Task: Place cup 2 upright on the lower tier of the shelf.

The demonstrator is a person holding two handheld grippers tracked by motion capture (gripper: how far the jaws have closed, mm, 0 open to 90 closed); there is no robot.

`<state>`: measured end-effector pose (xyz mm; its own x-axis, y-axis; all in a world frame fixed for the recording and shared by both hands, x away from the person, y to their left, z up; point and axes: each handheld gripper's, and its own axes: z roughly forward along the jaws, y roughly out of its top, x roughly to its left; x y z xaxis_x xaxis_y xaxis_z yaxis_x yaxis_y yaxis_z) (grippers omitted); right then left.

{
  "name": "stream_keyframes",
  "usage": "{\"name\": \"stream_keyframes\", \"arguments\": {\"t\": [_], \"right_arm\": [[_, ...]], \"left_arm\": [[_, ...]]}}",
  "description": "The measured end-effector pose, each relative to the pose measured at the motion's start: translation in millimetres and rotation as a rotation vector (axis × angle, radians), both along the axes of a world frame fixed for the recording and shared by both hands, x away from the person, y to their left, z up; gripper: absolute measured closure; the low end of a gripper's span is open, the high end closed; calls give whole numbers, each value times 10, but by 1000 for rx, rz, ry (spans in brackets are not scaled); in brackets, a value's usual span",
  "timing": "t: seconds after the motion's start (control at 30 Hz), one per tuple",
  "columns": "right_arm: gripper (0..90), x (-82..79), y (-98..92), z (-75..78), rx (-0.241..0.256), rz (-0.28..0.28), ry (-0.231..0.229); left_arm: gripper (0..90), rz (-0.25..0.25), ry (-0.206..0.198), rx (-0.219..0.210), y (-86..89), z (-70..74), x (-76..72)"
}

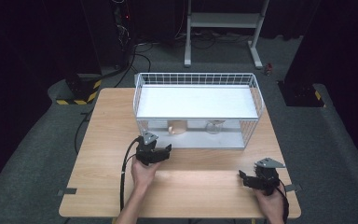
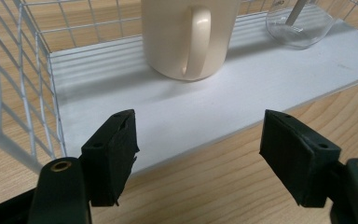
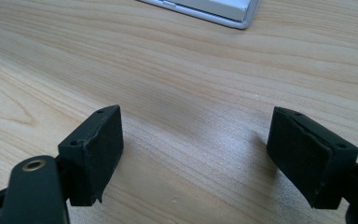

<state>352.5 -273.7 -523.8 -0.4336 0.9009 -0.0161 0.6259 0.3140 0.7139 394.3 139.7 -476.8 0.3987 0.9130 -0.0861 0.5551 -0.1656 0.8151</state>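
High view: I see the cream mug (image 1: 177, 127) and clear glass (image 1: 214, 126) half hidden under the wire rack's (image 1: 256, 91) white shelf. My left gripper (image 2: 198, 151) gapes wide, empty, facing the mug's handle. My right gripper (image 3: 193, 156) hangs wide, empty, over the wooden table (image 3: 177, 65).

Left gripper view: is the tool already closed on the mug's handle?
No. The left tool is open, its jaws wide apart and short of the mug, which stands untouched on the rack's lower shelf.
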Motion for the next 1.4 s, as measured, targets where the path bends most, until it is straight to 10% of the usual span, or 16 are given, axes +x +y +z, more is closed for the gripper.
{"name": "stream_keyframes", "arguments": {"t": [1.4], "right_arm": [[185,2,1,0,0,-1,0]], "left_arm": [[213,18,-7,-18,226,55,-183]]}}
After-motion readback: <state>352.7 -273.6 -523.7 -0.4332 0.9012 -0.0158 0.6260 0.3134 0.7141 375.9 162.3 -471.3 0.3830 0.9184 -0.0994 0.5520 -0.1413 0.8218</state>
